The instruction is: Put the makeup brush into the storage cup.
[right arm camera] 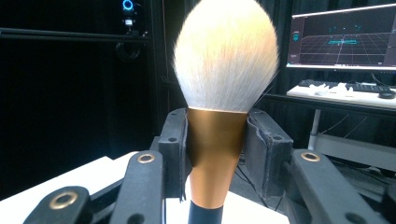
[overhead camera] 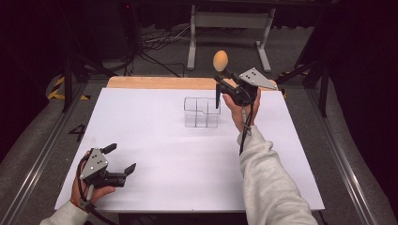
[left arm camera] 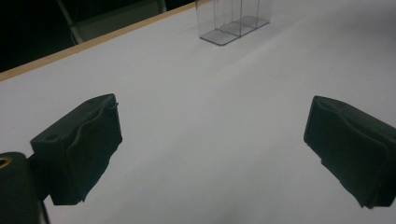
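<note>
Your right gripper (overhead camera: 224, 83) jaws clamp the fluffy white makeup brush's (right arm camera: 225, 56) gold ferrule, held above the clear plastic divided organizer (overhead camera: 202, 112) on the bench; lower handle-first into one compartment, left gripper (overhead camera: 121, 159) idle, jaws open.

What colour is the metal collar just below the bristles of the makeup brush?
Copper-gold, on the fluffy white-bristled makeup brush; the right gripper view shows it best.

The right gripper (right arm camera: 215, 154) clamps a makeup brush (right arm camera: 219, 102) by its copper-coloured ferrule, one black pad pressed against each side. The brush stands upright, its fluffy white head rising above the pads and its dark handle dropping below the ferrule. Behind the brush, to its right, a lit monitor (right arm camera: 343, 37) stands above a keyboard (right arm camera: 348, 86) on a desk.
</note>
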`<act>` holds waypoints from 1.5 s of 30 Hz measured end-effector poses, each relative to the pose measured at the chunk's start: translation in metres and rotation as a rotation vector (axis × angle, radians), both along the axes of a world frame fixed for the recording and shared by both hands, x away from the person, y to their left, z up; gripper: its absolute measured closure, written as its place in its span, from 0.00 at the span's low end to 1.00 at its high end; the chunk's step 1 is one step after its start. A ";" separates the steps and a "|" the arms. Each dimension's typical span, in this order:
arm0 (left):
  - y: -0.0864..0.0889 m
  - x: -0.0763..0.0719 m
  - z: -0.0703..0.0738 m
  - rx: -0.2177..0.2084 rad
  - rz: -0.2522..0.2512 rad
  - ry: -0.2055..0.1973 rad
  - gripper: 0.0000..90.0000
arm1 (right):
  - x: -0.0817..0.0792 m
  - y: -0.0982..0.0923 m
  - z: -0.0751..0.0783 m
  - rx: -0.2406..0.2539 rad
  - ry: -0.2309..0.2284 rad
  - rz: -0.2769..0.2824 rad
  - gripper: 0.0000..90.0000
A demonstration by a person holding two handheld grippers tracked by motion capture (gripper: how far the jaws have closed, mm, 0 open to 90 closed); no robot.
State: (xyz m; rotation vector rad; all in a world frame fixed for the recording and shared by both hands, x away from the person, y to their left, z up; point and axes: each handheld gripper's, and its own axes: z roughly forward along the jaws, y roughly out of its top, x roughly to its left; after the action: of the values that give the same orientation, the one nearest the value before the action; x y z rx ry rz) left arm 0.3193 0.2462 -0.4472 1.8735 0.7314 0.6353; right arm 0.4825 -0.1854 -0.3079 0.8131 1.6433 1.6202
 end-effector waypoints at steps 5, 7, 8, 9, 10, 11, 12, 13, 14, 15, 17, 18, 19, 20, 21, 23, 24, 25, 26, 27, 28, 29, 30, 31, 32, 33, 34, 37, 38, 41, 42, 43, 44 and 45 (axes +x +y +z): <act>0.000 0.000 0.000 0.000 -0.006 0.005 0.05 | 0.007 0.002 -0.002 0.009 0.008 -0.015 0.69; 0.000 0.000 0.000 0.001 -0.006 0.004 0.05 | 0.010 0.002 -0.004 0.009 0.014 -0.019 0.69; 0.000 0.000 0.000 0.001 -0.006 0.003 0.05 | 0.011 0.003 -0.004 0.017 0.016 -0.024 0.69; 0.000 0.000 0.000 0.000 -0.004 0.003 0.05 | 0.012 0.003 -0.005 0.015 0.016 -0.026 0.69; 0.000 0.000 0.000 0.000 -0.004 0.003 0.05 | 0.012 0.003 -0.005 0.015 0.016 -0.026 0.69; 0.000 0.000 0.000 -0.001 -0.005 0.002 0.05 | 0.014 0.003 -0.005 0.022 0.014 -0.029 0.69; 0.000 0.000 0.000 -0.001 -0.005 0.002 0.05 | 0.014 0.003 -0.005 0.022 0.014 -0.029 0.69; 0.000 0.000 0.000 -0.003 -0.006 -0.001 0.05 | 0.016 0.002 -0.006 0.031 0.019 -0.031 0.69; 0.000 0.000 0.000 -0.003 -0.006 -0.001 0.05 | 0.016 0.002 -0.006 0.031 0.019 -0.031 0.69; 0.000 0.000 0.000 -0.001 -0.008 0.002 0.05 | 0.016 0.002 -0.006 0.035 0.022 -0.035 0.69; 0.001 0.000 0.000 -0.001 -0.009 0.004 0.05 | 0.018 0.001 -0.007 0.038 0.023 -0.042 0.69; 0.001 0.000 0.000 -0.001 -0.009 0.004 0.05 | 0.019 0.001 -0.007 0.041 0.026 -0.044 0.69; 0.001 0.000 0.000 -0.001 -0.010 0.004 0.05 | 0.019 0.001 -0.008 0.032 0.028 -0.048 0.69; 0.001 0.000 0.000 -0.001 -0.010 0.004 0.05 | 0.019 0.001 -0.008 0.032 0.028 -0.048 0.69; 0.001 0.000 0.000 -0.003 -0.011 0.003 0.05 | 0.020 0.002 -0.010 0.037 0.032 -0.050 0.69; 0.001 0.000 0.000 -0.003 -0.012 0.003 0.05 | 0.021 0.002 -0.010 0.037 0.033 -0.053 0.69; 0.001 0.000 0.000 -0.003 -0.013 0.003 0.05 | 0.021 0.002 -0.011 0.042 0.034 -0.052 0.69; 0.001 0.000 0.000 -0.003 -0.013 0.003 0.05 | 0.022 0.001 -0.012 0.043 0.037 -0.050 0.69; 0.001 0.000 0.000 -0.003 -0.014 0.003 0.05 | 0.022 0.001 -0.013 0.045 0.044 -0.052 0.69; 0.000 0.000 0.000 -0.003 -0.016 0.001 0.05 | 0.022 0.001 -0.014 0.042 0.046 -0.053 0.69; 0.000 0.000 0.000 -0.001 -0.017 0.001 0.05 | 0.023 0.001 -0.015 0.050 0.050 -0.054 0.69; 0.000 0.000 0.000 0.001 -0.019 0.003 0.05 | 0.023 0.001 -0.016 0.047 0.052 -0.051 0.69; 0.000 0.000 0.000 -0.001 -0.018 0.001 0.05 | 0.023 0.001 -0.017 0.046 0.053 -0.051 0.69; 0.000 0.000 0.000 -0.001 -0.019 0.001 0.05 | 0.023 0.001 -0.019 0.043 0.056 -0.051 0.69; 0.000 0.000 0.000 -0.001 -0.019 0.001 0.05 | 0.023 0.001 -0.020 0.045 0.061 -0.048 0.69; 0.000 0.000 0.000 -0.001 -0.019 0.001 0.05 | 0.023 0.001 -0.020 0.045 0.061 -0.048 0.69; 0.000 0.000 0.000 -0.002 -0.019 0.004 0.05 | 0.023 0.002 -0.021 0.043 0.061 -0.046 0.69; 0.000 0.000 0.000 -0.001 -0.022 0.007 0.05 | 0.024 0.002 -0.026 0.044 0.071 -0.042 0.69; 0.000 0.000 0.000 0.000 -0.021 0.007 0.05 | 0.025 0.002 -0.029 0.047 0.081 -0.041 0.69; 0.000 0.000 -0.001 -0.002 -0.022 0.005 0.05 | 0.025 0.003 -0.033 0.044 0.088 -0.037 0.69; 0.000 0.000 0.000 0.000 -0.023 0.009 0.05 | 0.025 0.003 -0.034 0.044 0.089 -0.035 0.69; 0.000 0.000 -0.001 -0.001 -0.023 0.008 0.05 | 0.025 0.003 -0.035 0.043 0.093 -0.034 0.69; 0.000 0.000 -0.001 -0.001 -0.023 0.008 0.05 | 0.025 0.003 -0.035 0.043 0.093 -0.034 0.69; -0.001 0.000 -0.001 -0.001 -0.023 0.007 0.05 | 0.025 0.003 -0.036 0.040 0.096 -0.036 0.69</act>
State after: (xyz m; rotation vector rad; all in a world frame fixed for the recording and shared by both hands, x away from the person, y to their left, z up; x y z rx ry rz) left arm 0.3192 0.2456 -0.4480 1.8816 0.7132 0.6136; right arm 0.5075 -0.1820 -0.3438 0.9488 1.6570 1.6165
